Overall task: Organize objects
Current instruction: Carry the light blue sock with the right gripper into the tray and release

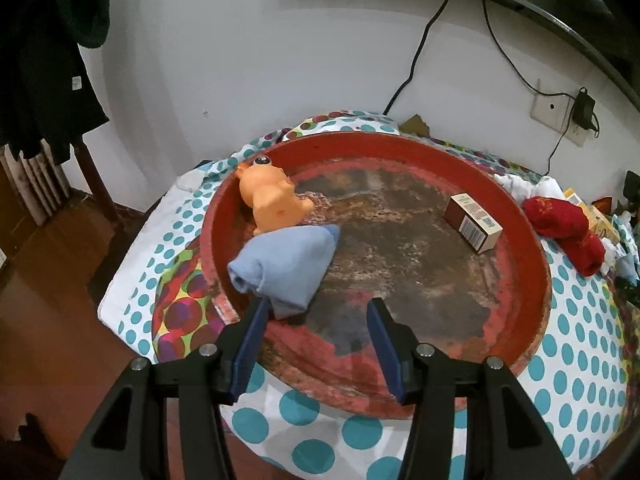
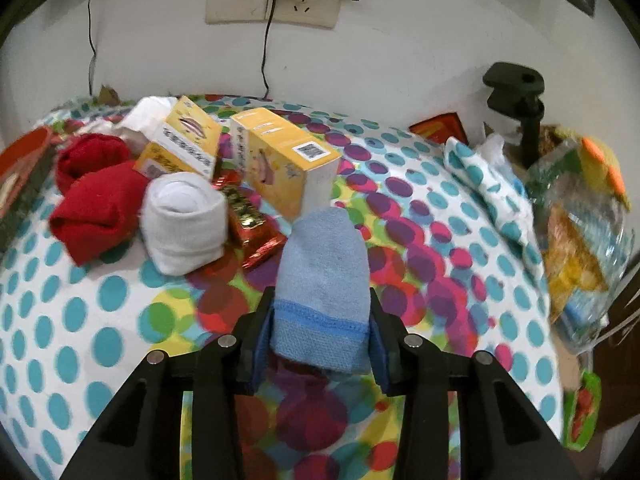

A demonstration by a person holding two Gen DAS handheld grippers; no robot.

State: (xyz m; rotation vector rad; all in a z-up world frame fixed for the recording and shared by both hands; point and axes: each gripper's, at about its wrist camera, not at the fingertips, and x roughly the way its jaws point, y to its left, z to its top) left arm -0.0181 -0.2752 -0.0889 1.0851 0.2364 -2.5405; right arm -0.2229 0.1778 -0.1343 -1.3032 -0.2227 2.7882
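Blue sock [image 2: 322,280] sits clamped in the right gripper [image 2: 320,312] above the dotted cloth [image 2: 80,312].

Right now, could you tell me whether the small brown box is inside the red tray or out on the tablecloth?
Inside. The brown box lies on its side on the worn floor of the red tray, near its right rim.

I am working in a home room: polka-dot tablecloth [image 2: 80,312], wall socket [image 2: 276,4] at 12 o'clock, radiator [image 1: 36,184] and hanging dark garment [image 1: 44,52] at 10 o'clock.
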